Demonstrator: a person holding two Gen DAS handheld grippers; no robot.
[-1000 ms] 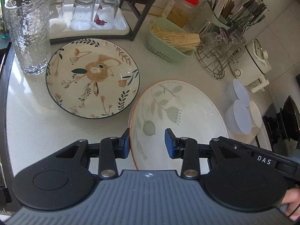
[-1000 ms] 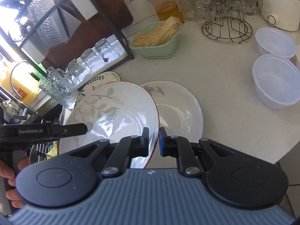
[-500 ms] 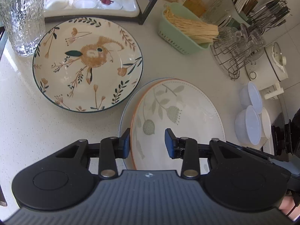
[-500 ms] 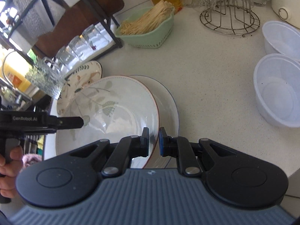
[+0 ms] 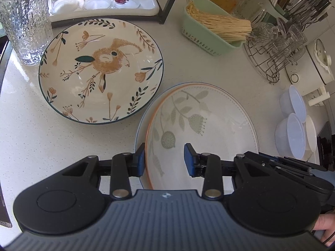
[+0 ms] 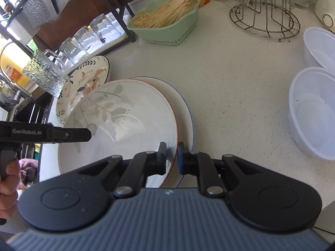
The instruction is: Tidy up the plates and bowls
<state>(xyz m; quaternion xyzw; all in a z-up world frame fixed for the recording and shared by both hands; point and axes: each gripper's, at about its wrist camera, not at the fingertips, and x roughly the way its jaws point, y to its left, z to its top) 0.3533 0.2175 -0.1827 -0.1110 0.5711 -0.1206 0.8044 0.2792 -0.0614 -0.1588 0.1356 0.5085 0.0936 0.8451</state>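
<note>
The speckled counter [image 5: 209, 71] carries everything; the rabbit plate [image 5: 100, 73] sits left of the leaf plate [image 6: 119, 125], the landmark here, which rests on a blue-rimmed plate [image 6: 184, 108]; two plastic bowls [image 6: 314, 113] stand well right of it; the right gripper [image 6: 171, 156] is clamped on its rim; the left gripper [image 5: 164, 160] straddles its opposite rim, jaws apart, gripping nothing.

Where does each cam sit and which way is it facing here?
Left wrist: on the left gripper, looking steeply down at the leaf plate and rabbit plate; a fingertip shows bottom right.
Right wrist: on the right gripper, shut on the leaf plate's rim, facing the counter; a hand shows at left.
Shared: both plates, green basket.
</note>
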